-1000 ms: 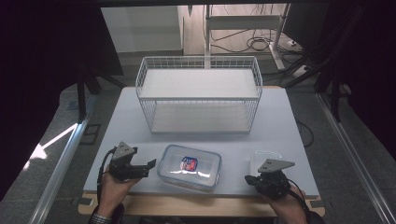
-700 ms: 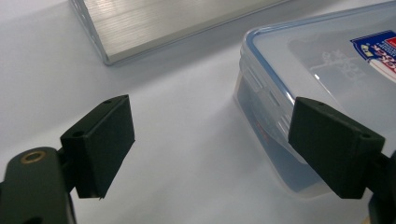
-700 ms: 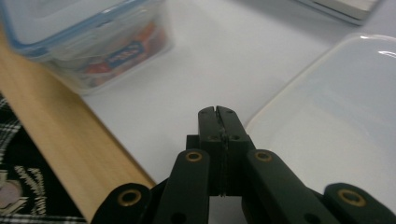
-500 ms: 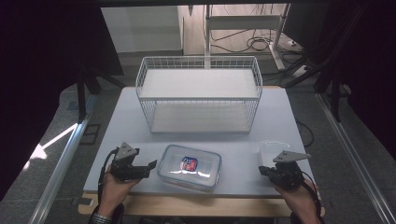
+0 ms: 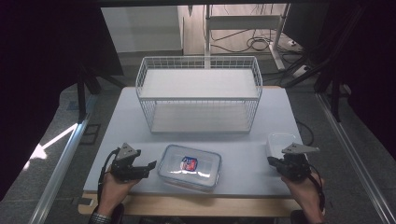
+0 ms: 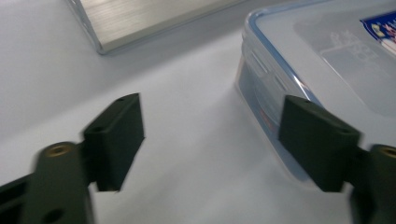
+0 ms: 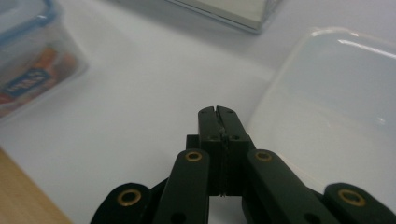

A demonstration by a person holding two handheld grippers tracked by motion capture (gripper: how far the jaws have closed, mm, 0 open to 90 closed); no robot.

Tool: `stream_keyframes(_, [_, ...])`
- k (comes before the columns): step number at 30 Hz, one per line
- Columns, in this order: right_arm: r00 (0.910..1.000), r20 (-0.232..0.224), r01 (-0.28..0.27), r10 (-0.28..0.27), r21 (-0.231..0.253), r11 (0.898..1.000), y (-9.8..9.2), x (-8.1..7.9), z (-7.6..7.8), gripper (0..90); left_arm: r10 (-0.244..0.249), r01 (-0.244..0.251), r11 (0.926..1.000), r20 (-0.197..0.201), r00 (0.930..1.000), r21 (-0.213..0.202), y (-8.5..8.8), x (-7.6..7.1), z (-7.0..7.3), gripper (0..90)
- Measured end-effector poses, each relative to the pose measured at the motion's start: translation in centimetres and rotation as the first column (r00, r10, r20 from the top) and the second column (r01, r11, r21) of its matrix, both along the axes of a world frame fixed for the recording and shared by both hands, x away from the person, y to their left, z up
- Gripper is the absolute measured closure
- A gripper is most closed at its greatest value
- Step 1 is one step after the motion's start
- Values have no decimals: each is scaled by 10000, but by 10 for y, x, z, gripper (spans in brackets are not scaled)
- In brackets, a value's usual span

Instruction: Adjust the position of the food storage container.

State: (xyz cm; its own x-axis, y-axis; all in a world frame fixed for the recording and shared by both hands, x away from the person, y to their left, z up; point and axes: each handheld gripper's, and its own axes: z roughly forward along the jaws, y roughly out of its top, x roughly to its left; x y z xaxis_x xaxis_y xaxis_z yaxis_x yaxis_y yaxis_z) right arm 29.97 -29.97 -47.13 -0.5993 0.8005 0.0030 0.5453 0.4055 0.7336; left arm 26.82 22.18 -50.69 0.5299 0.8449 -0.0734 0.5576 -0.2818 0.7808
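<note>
- Spread jaws on the left gripper – they have just been closing, yet nothing but bare table shows in the gap between them, and the pads press on nothing.
- One pad stands just in front of the near wall of the clear lidded container; whether it touches the wall I cannot tell.
- Pressed flat together, the jaws of the right gripper hold nothing; their tip points at bare table just beside the rim of the small white tub.
- From the high view, the left gripper aims toward the container's left short end, and the right gripper sits at the near edge of the tub, close by it.
- The container lies flat near the front edge of the table, between the two hands, its long axis running left to right – slightly skewed, the right end nearer the person.
- Its lid is on, with a blue seal round the rim and one blue-and-red label facing up.
- Count: one lidded container, one white tub, one white wire basket, two grippers.
- The basket stands behind the container, well apart from it, its long side also running left to right.
</note>
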Motion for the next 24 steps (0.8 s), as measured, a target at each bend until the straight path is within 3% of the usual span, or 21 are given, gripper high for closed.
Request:
stream_keyframes(2, [9997,123,-231,230,119,9997,6,-5,2,895,-259,259,9997,-119,9996,34,1,-1,0,369])
stream_keyframes(3, [9986,38,-526,525,379,9979,14,-9,2,894,-565,561,9984,-429,9975,-105,1,-1,-1,512])
stream_keyframes(4, [9986,38,-526,525,379,9979,14,-9,2,894,-565,561,9984,-429,9975,-105,1,-1,-1,572])
stream_keyframes(5, [9974,-75,-706,711,522,9961,18,-10,1,894,-668,658,9976,-554,9962,-204,1,-1,-2,572])
stream_keyframes(7, [9919,-306,-1214,1229,477,9915,34,-14,-4,895,-911,890,9957,-874,9920,-274,0,-1,-3,736])
stream_keyframes(10, [9863,-543,-1523,1560,655,9862,44,-17,-7,896,-1388,1355,9901,-1127,9839,-365,-4,-1,-4,817])
stream_keyframes(13, [9731,-889,-2048,2124,876,9749,58,-21,-12,896,-1654,1619,9861,-1279,9779,-380,-8,-2,-6,867])
stream_keyframes(17, [9480,-1352,-2725,2880,1221,9544,80,-29,-18,895,-1782,1761,9840,-1464,9730,-273,-14,-2,-8,881])
stream_keyframes(19, [9324,-1563,-3048,3259,1450,9413,92,-33,-21,895,-1746,1748,9845,-1541,9725,-122,-16,-2,-8,885])
stream_keyframes(20, [9185,-1681,-3352,3580,1493,9302,101,-36,-24,895,-1720,1733,9849,-1534,9731,-53,-18,-2,-9,886])
stream_keyframes(21, [9107,-1734,-3535,3749,1420,9246,107,-37,-26,894,-1723,1744,9847,-1557,9727,-2,-18,-2,-9,888])
stream_keyframes(24, [8982,-1816,-3805,4003,1349,9149,118,-39,-29,895,-1775,1785,9839,-1638,9704,-84,-21,-2,-10,893])
